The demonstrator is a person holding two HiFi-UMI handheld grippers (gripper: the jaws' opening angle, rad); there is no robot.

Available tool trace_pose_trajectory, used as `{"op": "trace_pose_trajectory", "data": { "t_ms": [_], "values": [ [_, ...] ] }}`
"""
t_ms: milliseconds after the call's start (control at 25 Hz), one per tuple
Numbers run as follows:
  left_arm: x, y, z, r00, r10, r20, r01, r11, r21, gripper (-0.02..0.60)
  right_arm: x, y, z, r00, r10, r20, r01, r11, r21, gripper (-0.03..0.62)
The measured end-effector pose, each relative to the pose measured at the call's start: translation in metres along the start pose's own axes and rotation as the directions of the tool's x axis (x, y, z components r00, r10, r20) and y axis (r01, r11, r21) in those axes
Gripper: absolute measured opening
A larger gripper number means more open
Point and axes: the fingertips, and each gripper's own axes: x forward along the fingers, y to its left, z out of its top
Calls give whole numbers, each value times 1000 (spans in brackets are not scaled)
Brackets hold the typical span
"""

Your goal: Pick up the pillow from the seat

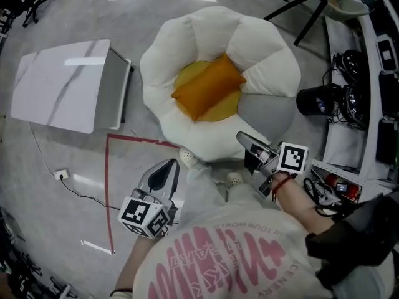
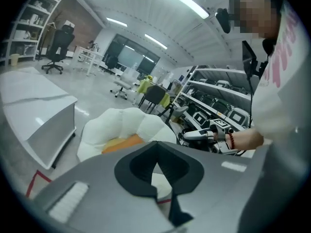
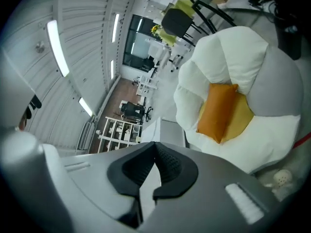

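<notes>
An orange pillow (image 1: pixel 207 86) lies tilted in the yellow centre of a white flower-shaped seat (image 1: pixel 187 39). The right gripper view shows the pillow (image 3: pixel 218 111) on the seat (image 3: pixel 228 64) ahead, and the left gripper view shows an edge of the pillow (image 2: pixel 122 143) behind the seat's white petals (image 2: pixel 121 123). My left gripper (image 1: pixel 167 170) is shut and empty, held near the person's body below the seat's front edge. My right gripper (image 1: pixel 244 138) is also shut and empty, just off the seat's front right rim. Neither touches the pillow.
A white marble-look box table (image 1: pixel 68 83) stands left of the seat. Red tape (image 1: pixel 111 185) marks the floor. Shelving with cables and gear (image 1: pixel 355 92) runs along the right. A black tripod (image 1: pixel 305 11) stands behind the seat. Two small white balls (image 1: pixel 234 179) lie by the seat's base.
</notes>
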Motion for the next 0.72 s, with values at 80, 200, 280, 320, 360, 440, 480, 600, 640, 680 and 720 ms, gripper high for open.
{"op": "trace_pose_trajectory", "data": {
  "t_ms": [80,200,280,320,360,440,480,600,640,680,720],
  "values": [
    [11,24,16,999,-44,11,44,999,4,12,26,-6,10,999,-23,29,22,999,25,5],
    [31,44,21,998,-65,3,65,998,19,12,40,-25,16,996,-60,60,58,998,39,5],
    [46,53,18,998,-61,-9,62,998,25,12,44,-38,16,994,-77,74,73,996,50,5],
    [54,58,15,998,-56,-16,56,998,22,12,47,-45,16,993,-85,78,80,995,54,5],
    [62,64,11,999,-48,-25,49,999,16,12,51,-53,17,992,-95,79,90,994,58,5],
    [80,79,-4,998,-32,-44,32,999,0,12,60,-75,17,990,-117,73,113,991,67,5],
    [89,86,-14,998,-25,-57,25,1000,-9,12,65,-88,17,989,-132,65,127,989,74,5],
    [115,101,-45,996,-14,-89,10,999,-45,12,73,-130,13,984,-176,27,173,981,88,5],
    [123,105,-53,996,-13,-92,7,998,-64,12,76,-143,14,983,-182,19,180,980,91,5],
    [131,109,-61,996,-12,-89,4,996,-88,12,78,-154,16,983,-182,14,180,979,95,5],
    [139,112,-69,997,-11,-80,2,993,-115,12,81,-165,18,984,-175,11,173,980,101,5]
  ]
}}
